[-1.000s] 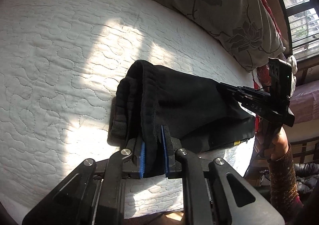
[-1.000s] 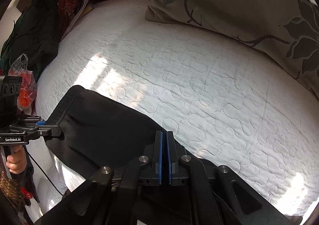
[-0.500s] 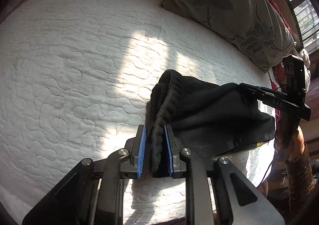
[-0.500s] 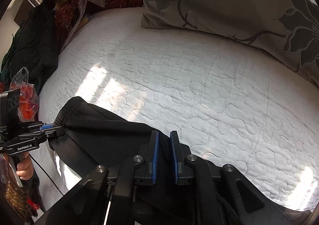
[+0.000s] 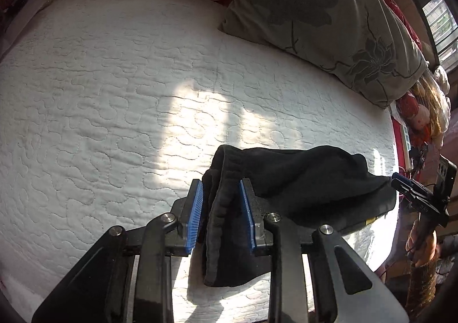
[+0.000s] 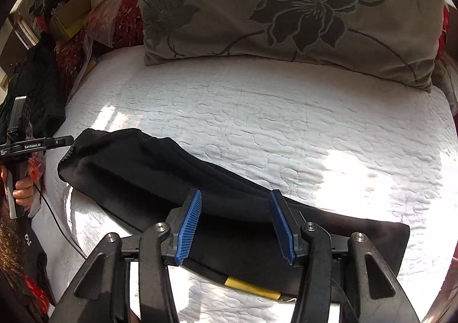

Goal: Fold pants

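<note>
1. Black, soft fleece pants [image 6: 148,174] lie on the white quilted bed [image 5: 100,94] as a long, narrow, layered bundle near its front edge; the length looks already doubled over, so I judge the fold well advanced, with a final tidy or one more fold across possibly left.
2. At the left end, the left gripper [image 5: 221,208] stands over the bunched, ribbed end of the pants. Its blue-padded fingers [image 5: 196,208] are opening; the thick rolled edge is between them, yet a gap shows beside the left pad, so the cloth looks let go, not pinched.
3. Along the middle, the bundle rests flat on the bed, humped and creased, not neatly squared.
4. At the right end, the right gripper [image 6: 234,222] hangs above the flat end of the pants, where a yellow label [image 6: 252,288] shows at the hem. Its fingers [image 6: 189,225] are opening wide; the cloth lies beneath and between them, but neither pad presses it.
5. Neither tool carries the pants now.
</note>
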`<state>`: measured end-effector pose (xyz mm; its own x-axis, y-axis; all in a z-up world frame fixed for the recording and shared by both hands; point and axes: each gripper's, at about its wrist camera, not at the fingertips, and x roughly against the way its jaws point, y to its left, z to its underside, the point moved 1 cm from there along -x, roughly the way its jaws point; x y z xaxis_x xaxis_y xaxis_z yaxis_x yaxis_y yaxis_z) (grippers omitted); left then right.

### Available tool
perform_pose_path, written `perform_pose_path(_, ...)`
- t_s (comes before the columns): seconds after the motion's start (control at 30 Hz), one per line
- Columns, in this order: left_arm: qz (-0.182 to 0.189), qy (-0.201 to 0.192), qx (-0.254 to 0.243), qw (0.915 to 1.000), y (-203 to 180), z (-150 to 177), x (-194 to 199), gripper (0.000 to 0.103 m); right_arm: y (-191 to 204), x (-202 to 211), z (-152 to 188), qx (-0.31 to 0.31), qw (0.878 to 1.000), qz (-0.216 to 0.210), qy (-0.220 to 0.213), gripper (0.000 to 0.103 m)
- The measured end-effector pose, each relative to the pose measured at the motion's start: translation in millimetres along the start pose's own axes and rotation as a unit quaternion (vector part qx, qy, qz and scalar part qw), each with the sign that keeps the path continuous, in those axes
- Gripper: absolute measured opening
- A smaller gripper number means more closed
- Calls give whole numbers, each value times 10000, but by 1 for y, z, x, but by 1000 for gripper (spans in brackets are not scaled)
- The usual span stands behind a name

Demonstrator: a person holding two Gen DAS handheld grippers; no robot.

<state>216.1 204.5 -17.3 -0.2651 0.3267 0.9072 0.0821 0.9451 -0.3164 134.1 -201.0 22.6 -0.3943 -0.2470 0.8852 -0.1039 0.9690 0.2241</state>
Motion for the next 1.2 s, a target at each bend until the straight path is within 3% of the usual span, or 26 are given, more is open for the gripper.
perform_pose_path(0.2,299,307,-66,9991,-7,-8,-14,23,-130,43,45,-1667,9843,564,-148,53)
perform_pose_path(0.27,326,402,-60,9986,-10,-10,-18,23,-148,36,56,-1931,9798,527,-46,53)
perform_pose_path(0.37,422,467,73,9980,-15,-11,-23,35,-154,21,65,-2022,9783,457,60,51)
perform_pose_path(0.4,350,408,97,9985,-17,-10,-23,35,-152,17,66,-1964,9789,558,76,48)
perform_pose_path(0.47,83,206,98,9997,-23,-8,-22,34,-144,9,68,-1758,9804,851,241,16)
perform_pose_path(0.5,-101,131,82,9998,-26,-6,-22,20,-141,5,68,-1635,9805,1024,388,5)
perform_pose_path(0.57,-370,-37,7,9993,-31,0,-18,10,-140,11,71,-1641,9812,948,358,4)
perform_pose_path(0.63,-795,-219,-102,9965,-30,7,-17,10,-148,26,80,-1852,9793,741,339,4)
perform_pose_path(0.73,-943,-6,-19,9955,-21,9,-35,10,-163,18,96,-1961,9751,763,706,4)
perform_pose_path(0.87,-842,-90,143,9963,-20,6,-32,10,-167,17,100,-2104,9741,556,618,10)
perform_pose_path(0.97,-463,-80,254,9986,-16,6,-18,10,-164,22,96,-1985,9763,479,724,31)
perform_pose_path(1.0,-418,-135,317,9985,-14,7,-11,10,-159,25,93,-1962,9770,479,685,40)
perform_pose_path(1.07,-470,-453,423,9970,-14,9,10,10,-159,40,87,-1929,9792,434,462,48)
perform_pose_path(1.13,-369,-618,497,9962,-16,15,29,10,-164,54,82,-2033,9785,323,146,49)
perform_pose_path(1.2,-16,-649,448,9969,-29,25,44,10,-172,63,78,-2189,9755,183,-90,50)
